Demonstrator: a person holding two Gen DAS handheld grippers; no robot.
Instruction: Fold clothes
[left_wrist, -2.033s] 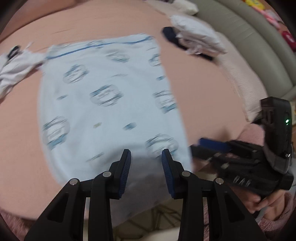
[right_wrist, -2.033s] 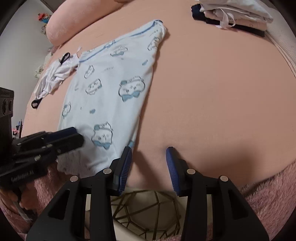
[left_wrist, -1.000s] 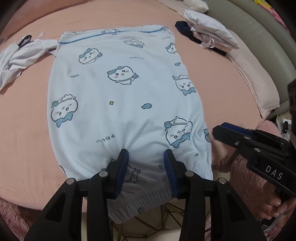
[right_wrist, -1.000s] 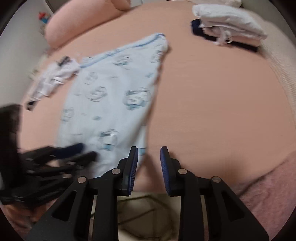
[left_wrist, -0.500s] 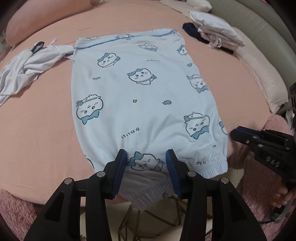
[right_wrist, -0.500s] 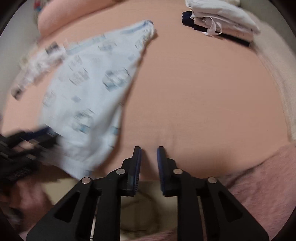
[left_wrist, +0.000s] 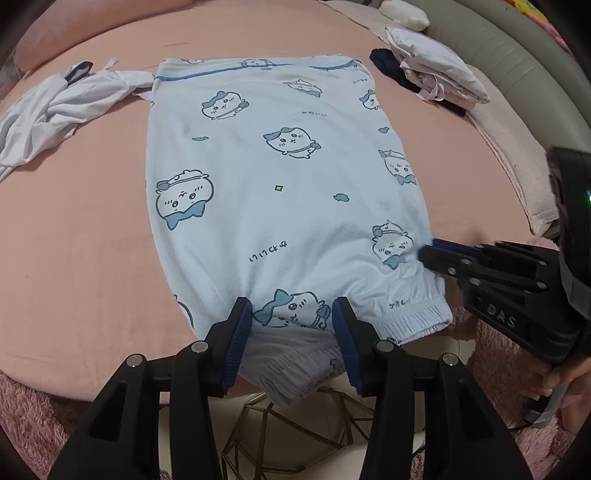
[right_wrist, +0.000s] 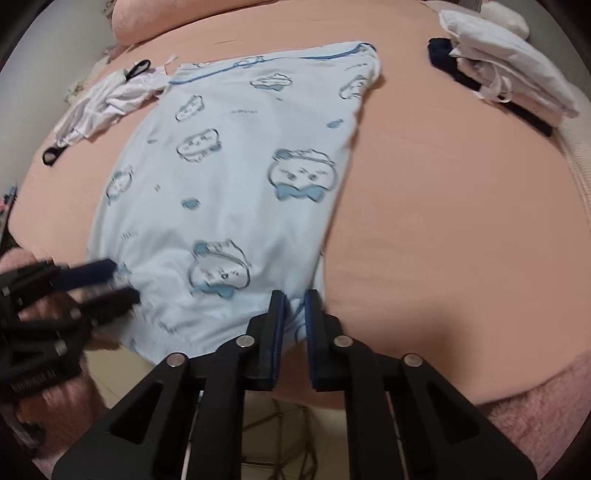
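Pink bedsheet (left_wrist: 92, 258) w/ blue printed pants (left_wrist: 280, 177), long axis near-to-far, cuffs at near edge; my left gripper (left_wrist: 291, 338) apart over cuffs, right gripper (right_wrist: 294, 332) nearly closed at right cuff corner

**Counted on the bed**

One pale blue printed garment (left_wrist: 280, 192) is lying flat on one pink bed (left_wrist: 85, 236). One crumpled white garment (left_wrist: 59, 107) is sitting beside it. One stack of folded clothes (left_wrist: 436, 70) is resting near the far edge, with one dark item (left_wrist: 388, 61) showing under it. Two grippers are showing: left gripper (left_wrist: 291, 325), right gripper (right_wrist: 294, 321).
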